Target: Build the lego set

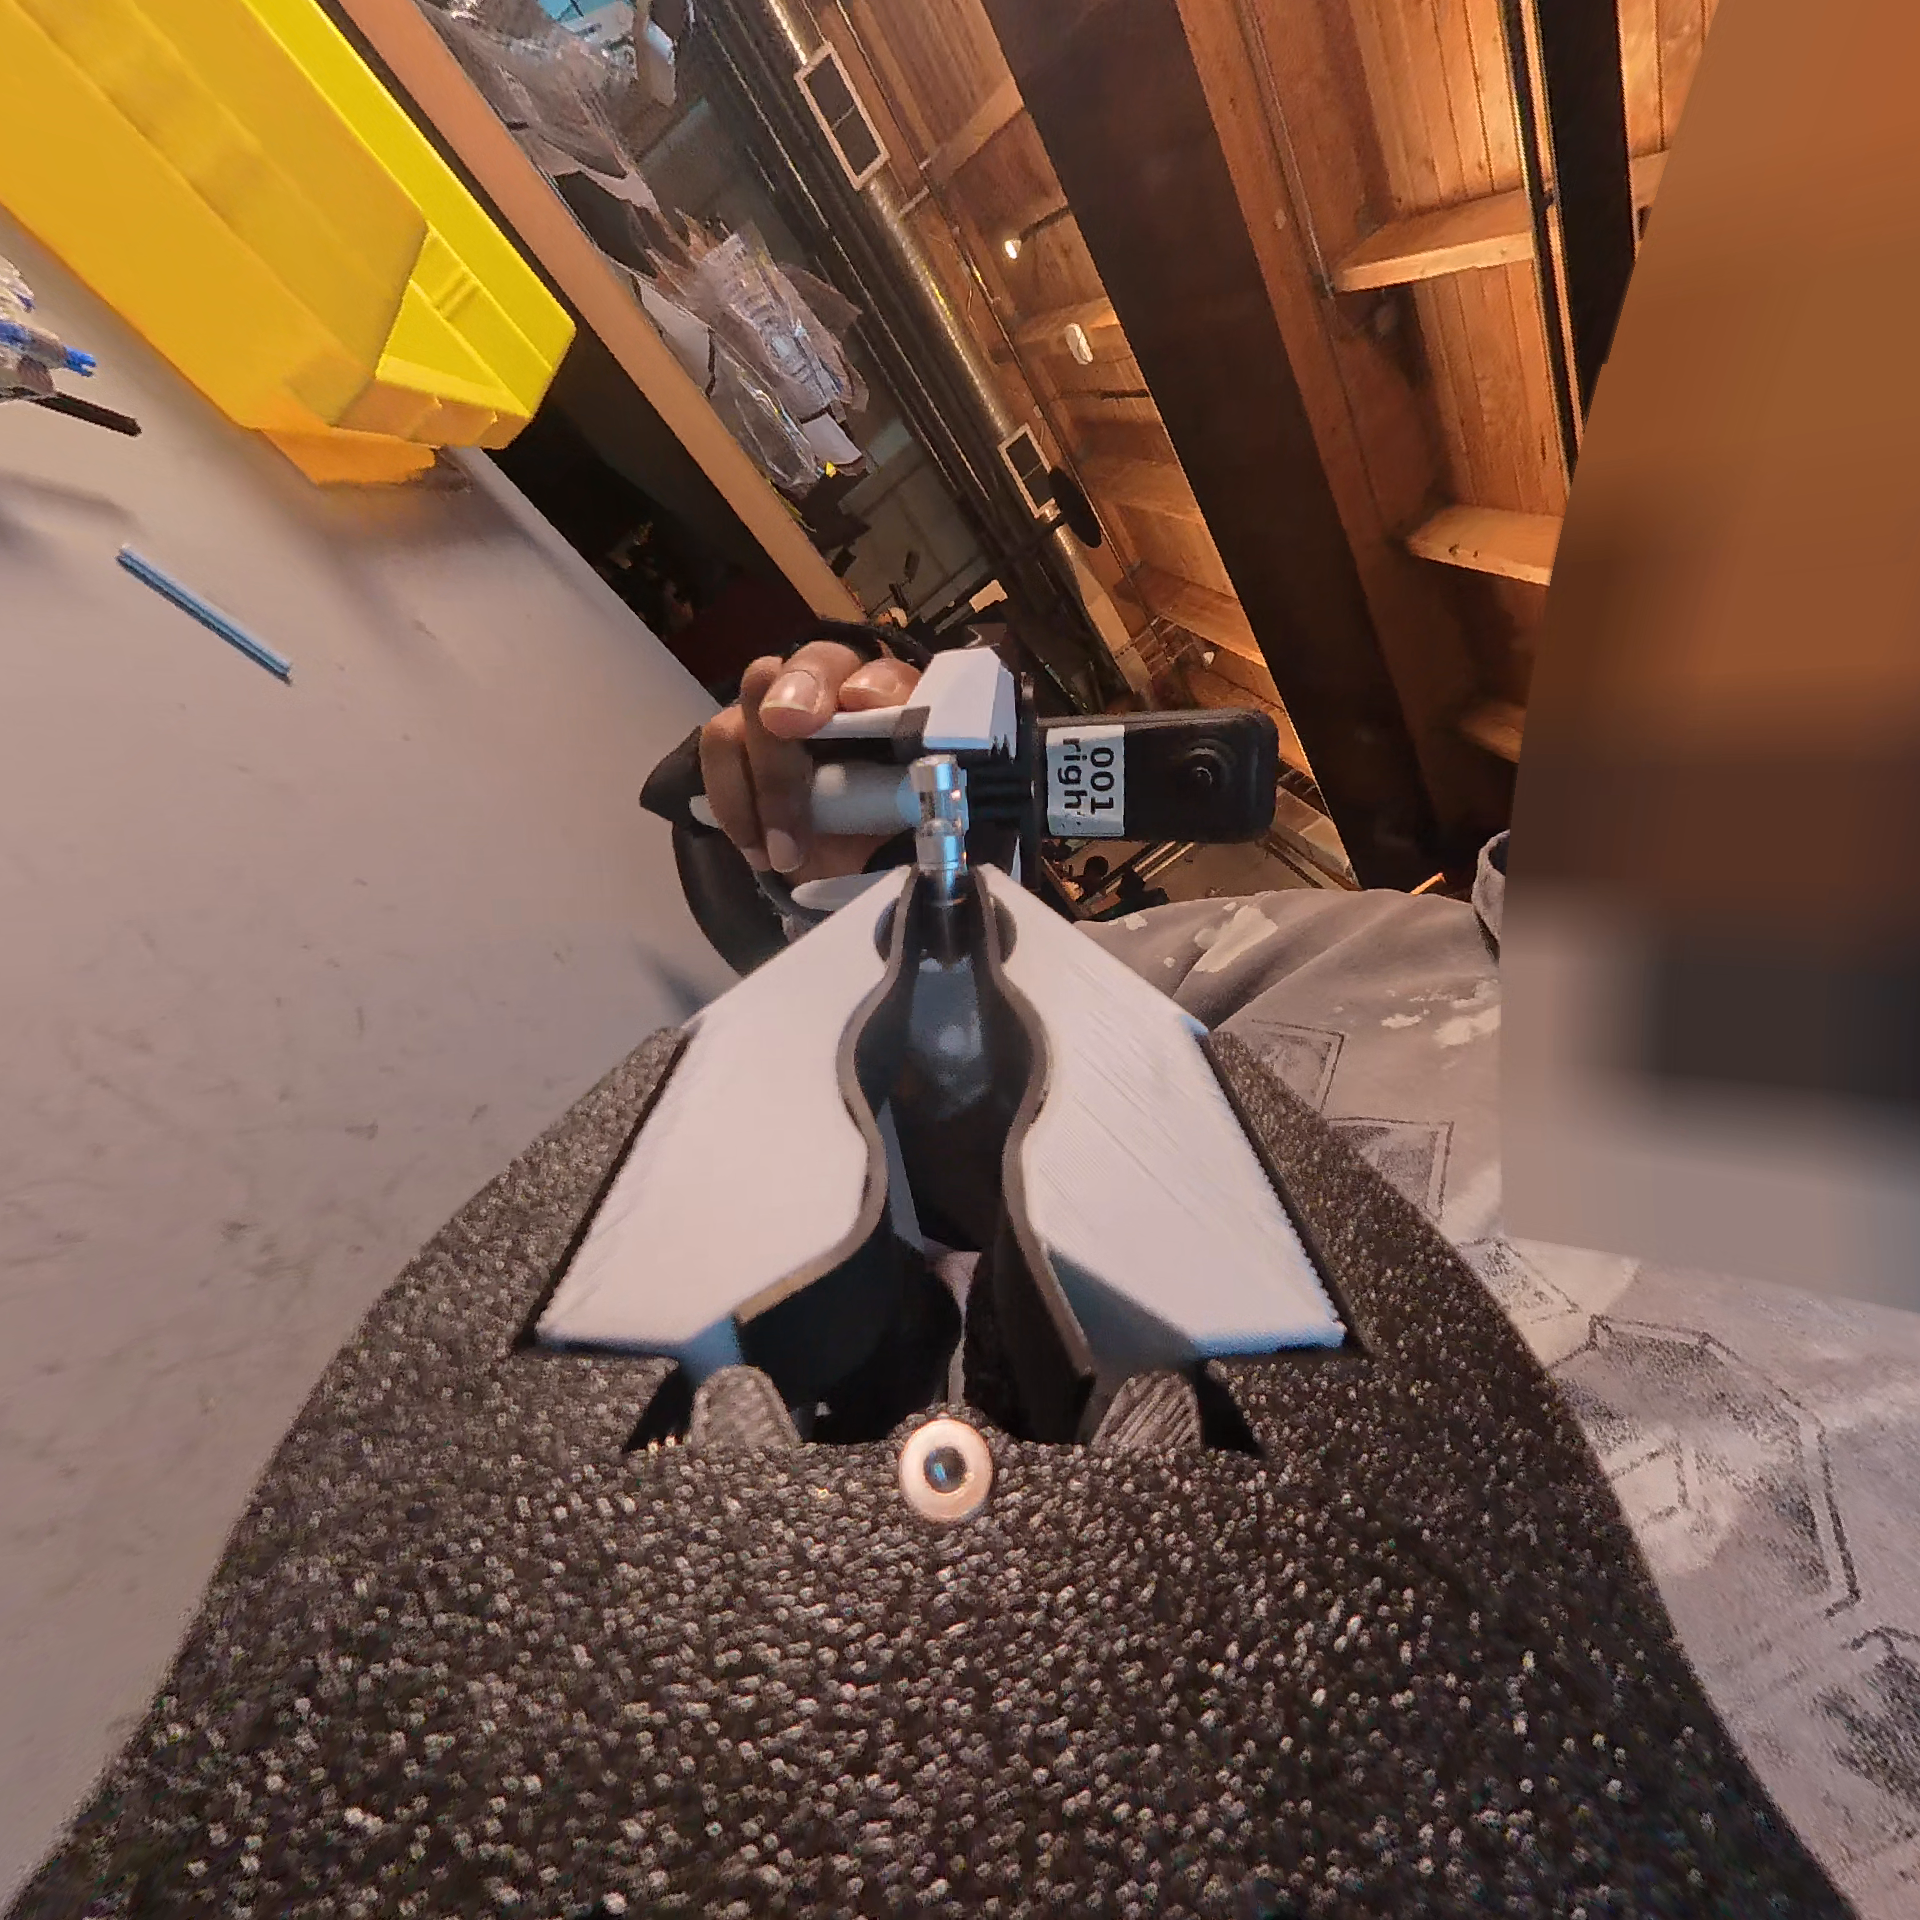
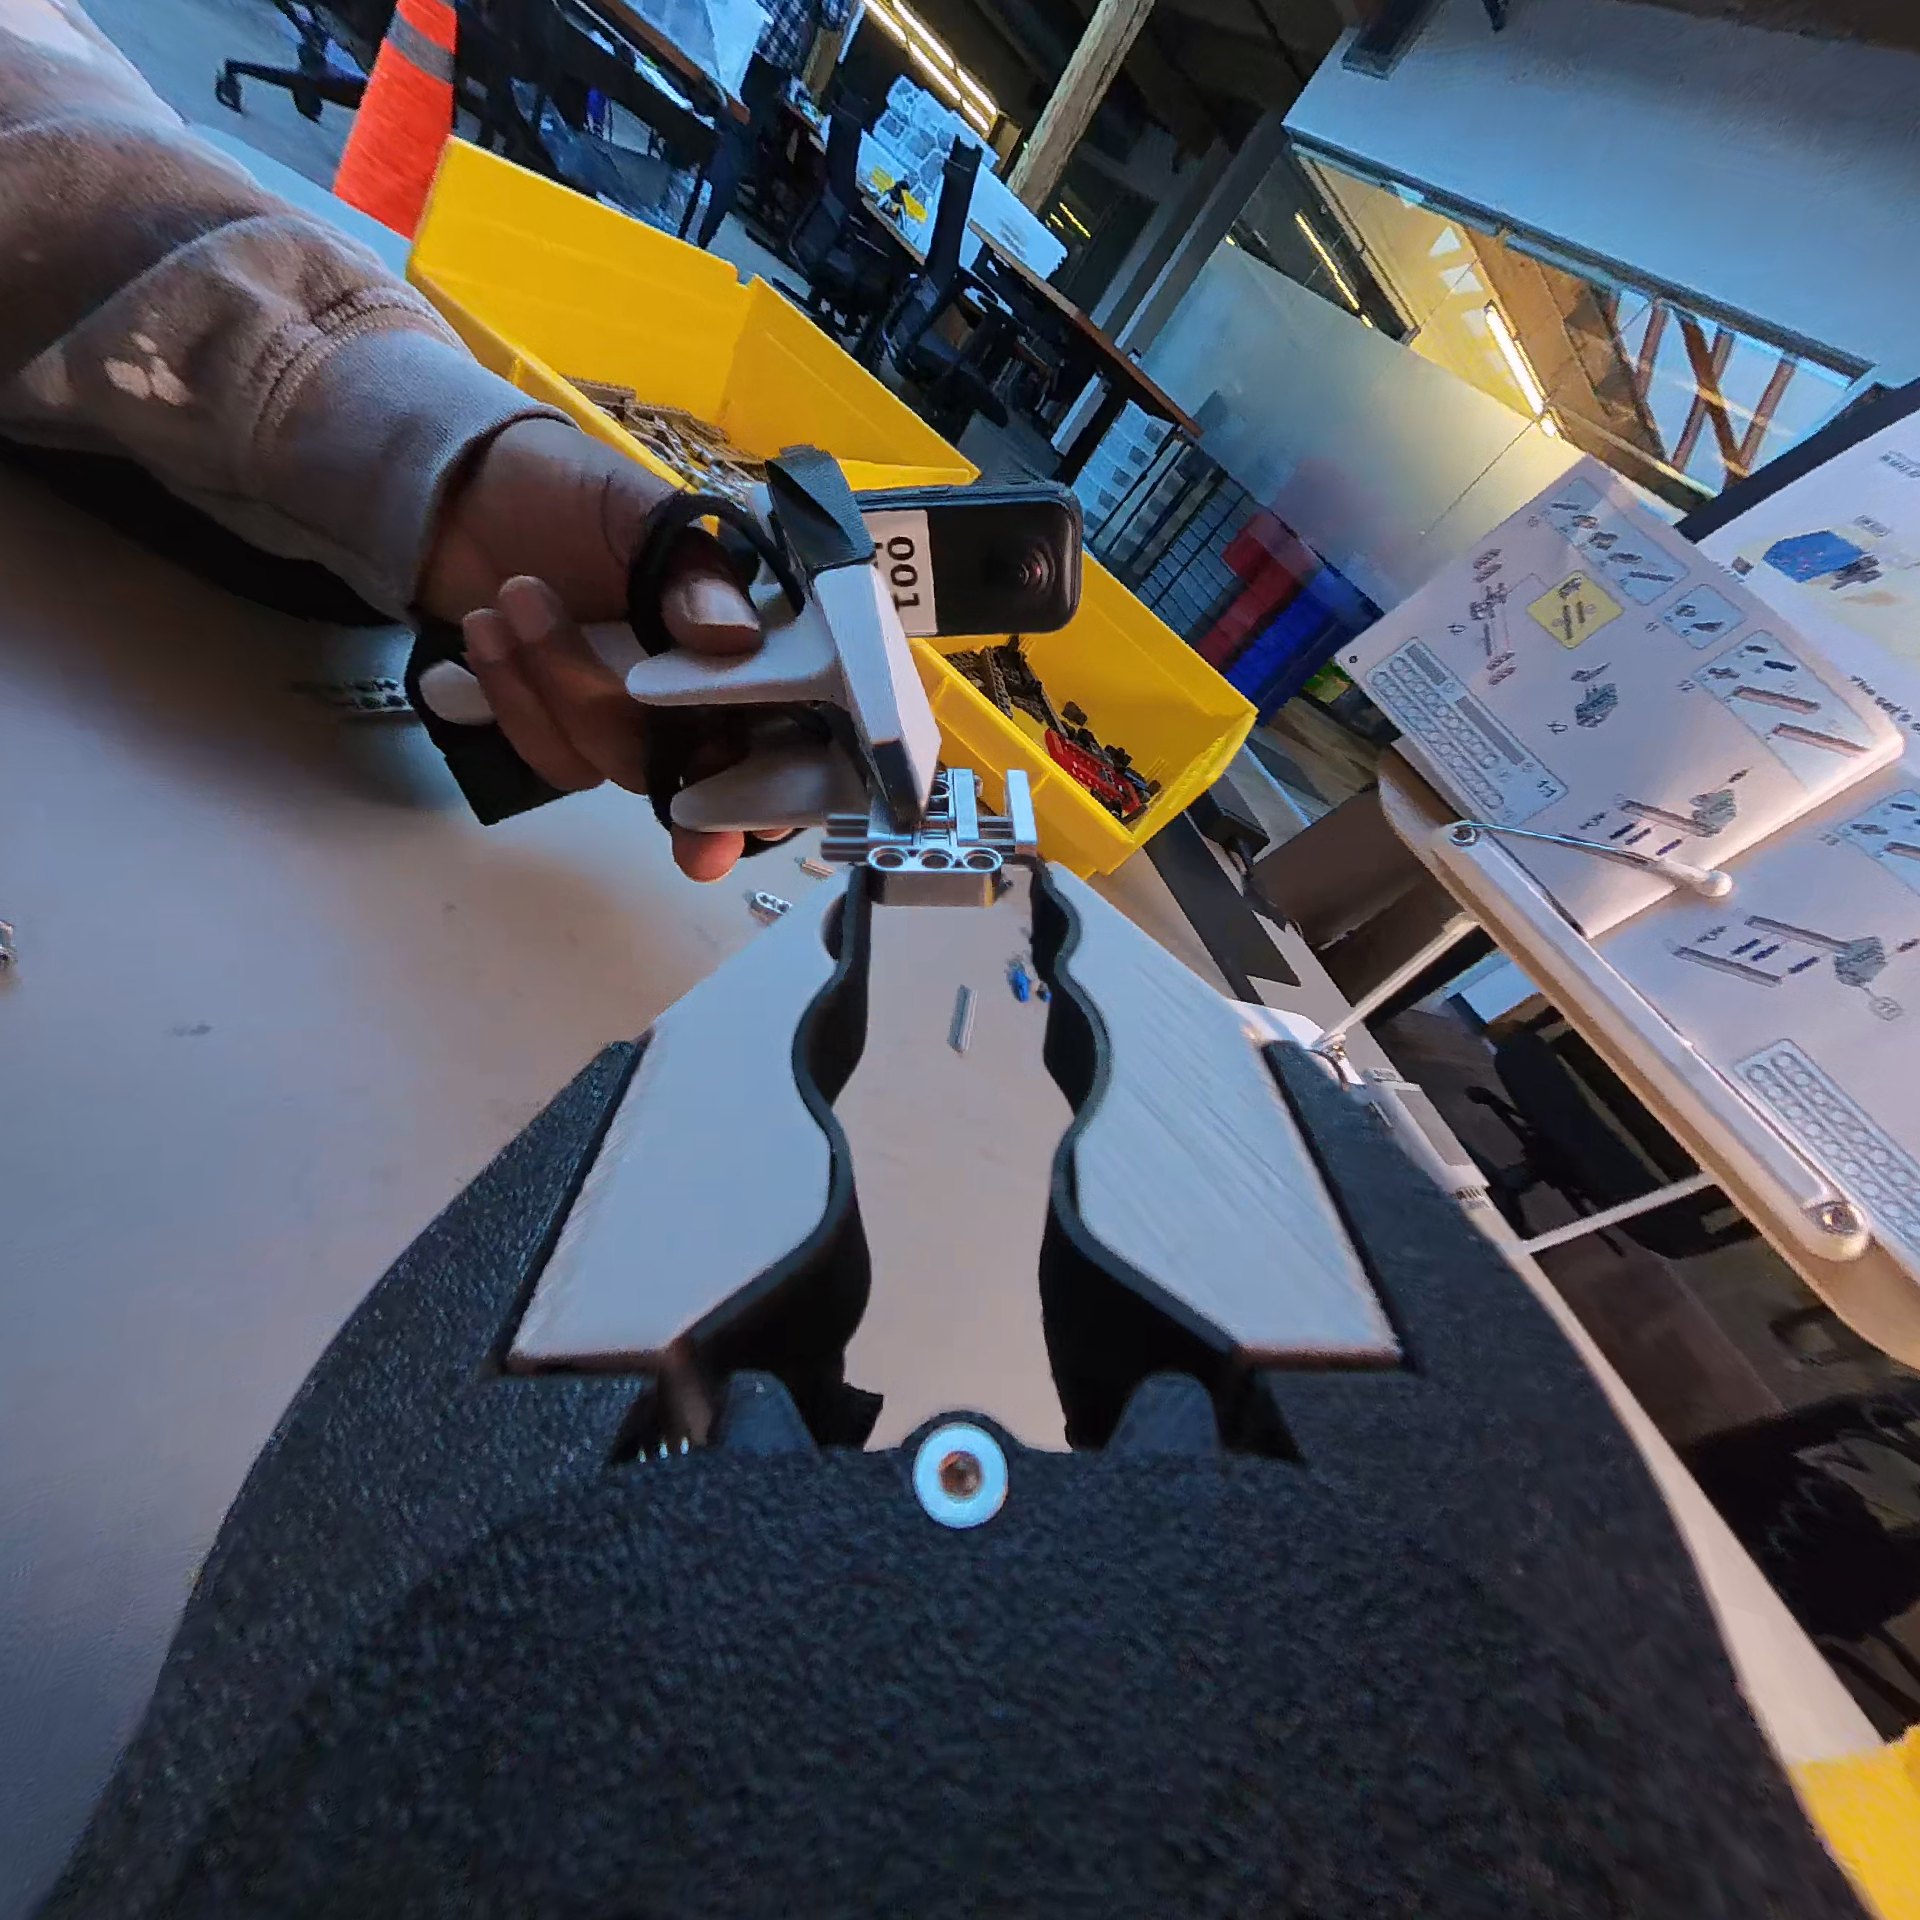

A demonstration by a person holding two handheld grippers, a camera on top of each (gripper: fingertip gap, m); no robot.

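Observation:
My left gripper (image 1: 940, 883) is shut on a small grey pin (image 1: 938, 821) that sticks out past its fingertips. The pin points at my right gripper, which a hand (image 1: 769, 769) holds just beyond it. My right gripper (image 2: 945, 883) is shut on a grey beam assembly with round holes (image 2: 935, 857), held above the table. In the right wrist view my left gripper (image 2: 912, 805) comes in from the upper left, and its tips meet the top of the assembly. The pin itself is hidden there.
Yellow bins (image 2: 644, 301) with loose parts stand at the table's far edge and also show in the left wrist view (image 1: 260, 239). An open instruction booklet (image 2: 1621, 665) rests on a stand at the right. A blue rod (image 1: 203, 613) and small parts (image 2: 963, 1018) lie on the grey table (image 2: 260, 1039). The tips of both grippers are at nearly the same place.

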